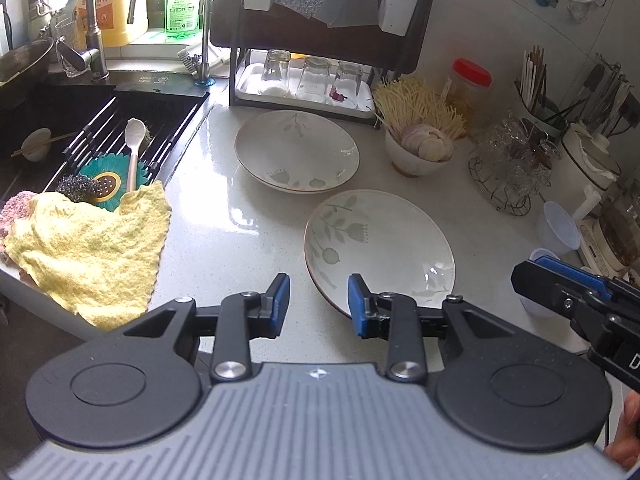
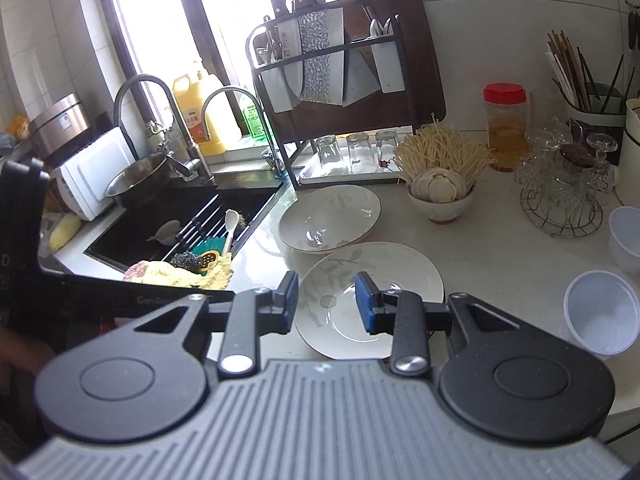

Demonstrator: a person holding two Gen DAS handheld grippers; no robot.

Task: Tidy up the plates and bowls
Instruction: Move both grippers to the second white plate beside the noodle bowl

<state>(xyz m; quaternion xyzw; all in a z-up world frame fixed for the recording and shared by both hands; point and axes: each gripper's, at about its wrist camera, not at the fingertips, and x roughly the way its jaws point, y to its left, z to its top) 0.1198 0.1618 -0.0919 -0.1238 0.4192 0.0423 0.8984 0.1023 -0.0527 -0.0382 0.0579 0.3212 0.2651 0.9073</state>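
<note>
The left gripper [image 1: 319, 304] and right gripper [image 2: 327, 304] hover with narrow, empty jaws over the near plate [image 1: 380, 240] on the surface; I would grip its rim firmly; the far plate [image 1: 297, 150] lies just behind.

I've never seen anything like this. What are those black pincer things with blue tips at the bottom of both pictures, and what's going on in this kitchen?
No robot here: a person holds a hand tool in each hand, each with a two-fingered claw and a wide-angle camera looking out along the fingers. One picture comes from the left claw, the other from the right claw; the right one also pokes into the left picture's edge. Both claws are open and hold nothing. On the pale countertop lie two flower-patterned plates, the near plate just ahead of the claws and the far plate behind it. Beside them stand a bowl of sliced vegetables and some white plastic cups. A yellow cloth lies by the sink.
</note>
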